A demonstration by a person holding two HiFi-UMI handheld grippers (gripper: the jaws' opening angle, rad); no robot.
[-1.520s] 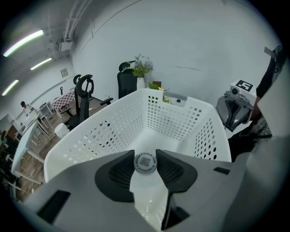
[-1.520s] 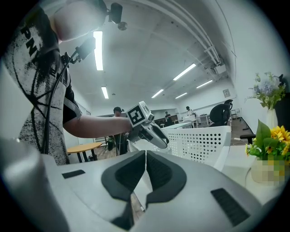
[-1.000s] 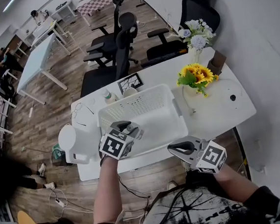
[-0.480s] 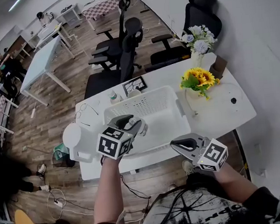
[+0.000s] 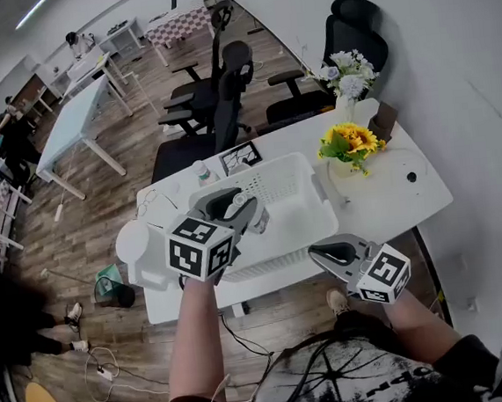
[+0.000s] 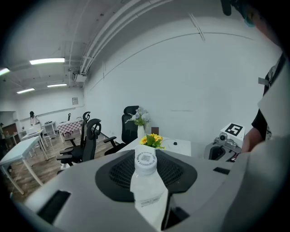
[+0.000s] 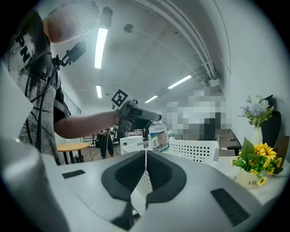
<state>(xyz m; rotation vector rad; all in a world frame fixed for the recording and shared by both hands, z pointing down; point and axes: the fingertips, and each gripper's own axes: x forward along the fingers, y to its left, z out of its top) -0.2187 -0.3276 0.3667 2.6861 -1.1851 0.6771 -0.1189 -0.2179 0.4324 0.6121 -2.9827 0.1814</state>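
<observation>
While left claw (image 6: pixel 145 157) clamps bottle (image 6: pixel 147 190), its base hidden; right claw (image 7: pixel 146 154) pressed together.

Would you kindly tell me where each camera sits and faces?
Head view: on the head, steeply down at the basket; left gripper and right gripper show.
Left gripper view: along the left gripper's jaws clamping a bottle; right gripper shows.
Right gripper view: along shut jaws toward the basket; left arm shows.
All share the sunflowers.

Right hand-held gripper (image 7: pixel 145 158), jaws pressed together, nothing between. Beyond it, left hand-held gripper (image 7: pixel 152 118) clasps a labelled bottle (image 7: pixel 158 136) above a white perforated basket (image 7: pixel 195 149); sunflowers (image 7: pixel 262 152) at right.
</observation>
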